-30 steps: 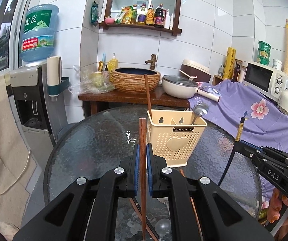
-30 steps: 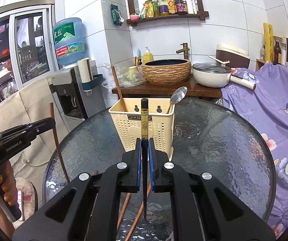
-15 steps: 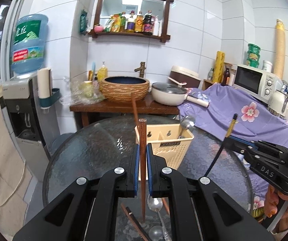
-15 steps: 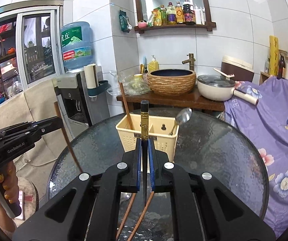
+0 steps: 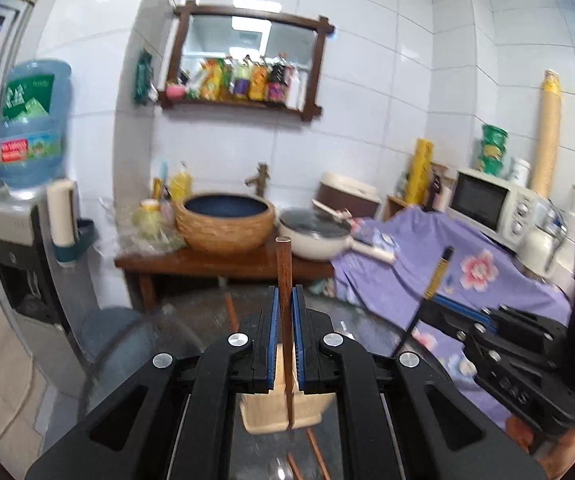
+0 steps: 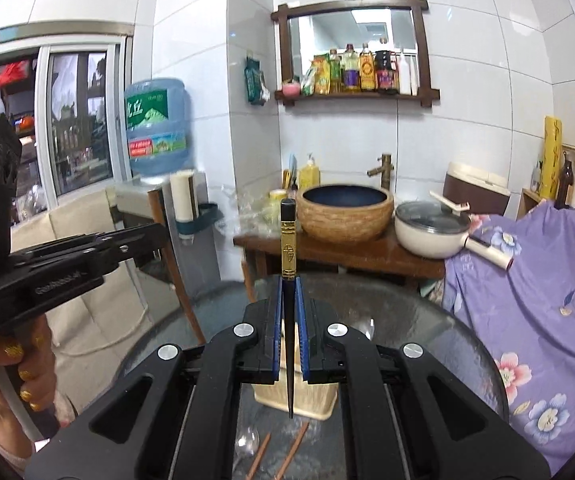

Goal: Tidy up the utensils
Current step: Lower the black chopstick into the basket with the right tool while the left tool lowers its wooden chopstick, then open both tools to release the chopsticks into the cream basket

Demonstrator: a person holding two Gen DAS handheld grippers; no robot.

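My left gripper (image 5: pixel 285 300) is shut on a brown wooden chopstick (image 5: pixel 283 268) held upright. My right gripper (image 6: pixel 288 296) is shut on a black chopstick with a gold band (image 6: pixel 288 240), also upright. Both are raised above the cream utensil basket (image 5: pixel 265 412), which shows only partly behind the fingers in the left wrist view and in the right wrist view (image 6: pixel 315 398). Two brown chopsticks (image 6: pixel 293 450) and a spoon (image 6: pixel 247 440) lie on the round glass table (image 6: pixel 427 328) in front of the basket. The right gripper (image 5: pixel 431 304) shows in the left view, the left gripper (image 6: pixel 155 236) in the right view.
Behind the table is a wooden counter (image 6: pixel 327 250) with a woven basin (image 6: pixel 345 212) and a white pan (image 6: pixel 431 230). A purple floral cloth (image 6: pixel 535 280) covers the right side. A water dispenser (image 6: pixel 155 184) stands at the left, a microwave (image 5: pixel 487 204) at the right.
Both grippers have risen and tilted up with their chopsticks. The basket has dropped low in both views and is now mostly hidden behind the fingers.
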